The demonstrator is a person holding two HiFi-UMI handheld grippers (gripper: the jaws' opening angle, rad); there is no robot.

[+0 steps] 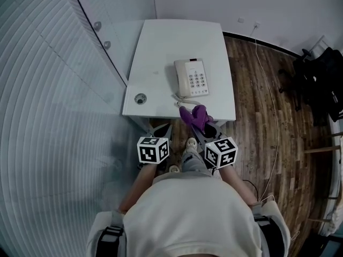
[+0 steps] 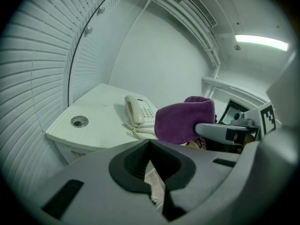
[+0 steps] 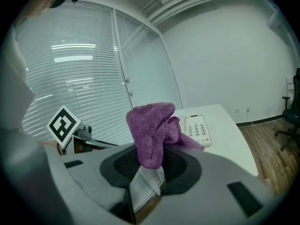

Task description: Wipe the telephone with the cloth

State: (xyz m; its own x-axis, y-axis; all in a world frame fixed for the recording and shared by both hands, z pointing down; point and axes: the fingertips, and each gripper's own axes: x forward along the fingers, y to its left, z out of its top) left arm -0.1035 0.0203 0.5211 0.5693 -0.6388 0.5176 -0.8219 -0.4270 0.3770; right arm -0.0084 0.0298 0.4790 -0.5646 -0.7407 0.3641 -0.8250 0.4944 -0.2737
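Note:
A white telephone (image 1: pixel 191 77) lies on the white table (image 1: pixel 161 47), handset on its left side and coiled cord toward the near edge. My right gripper (image 1: pixel 208 130) is shut on a purple cloth (image 1: pixel 195 116), which hangs bunched just above the table's near edge, short of the phone. In the right gripper view the cloth (image 3: pixel 152 130) stands up from the gripper (image 3: pixel 150 161) and the telephone (image 3: pixel 198 128) lies beyond it. My left gripper (image 2: pixel 151 146) is shut on nothing, below the table's edge; from it I see the telephone (image 2: pixel 138 110) and the cloth (image 2: pixel 185 118).
A round cable hole (image 1: pixel 140 98) sits in the table's near left corner. A glass wall with blinds (image 1: pixel 53 90) runs along the left. On the right, wooden floor (image 1: pixel 257 116) carries a white cable and a dark chair (image 1: pixel 321 79).

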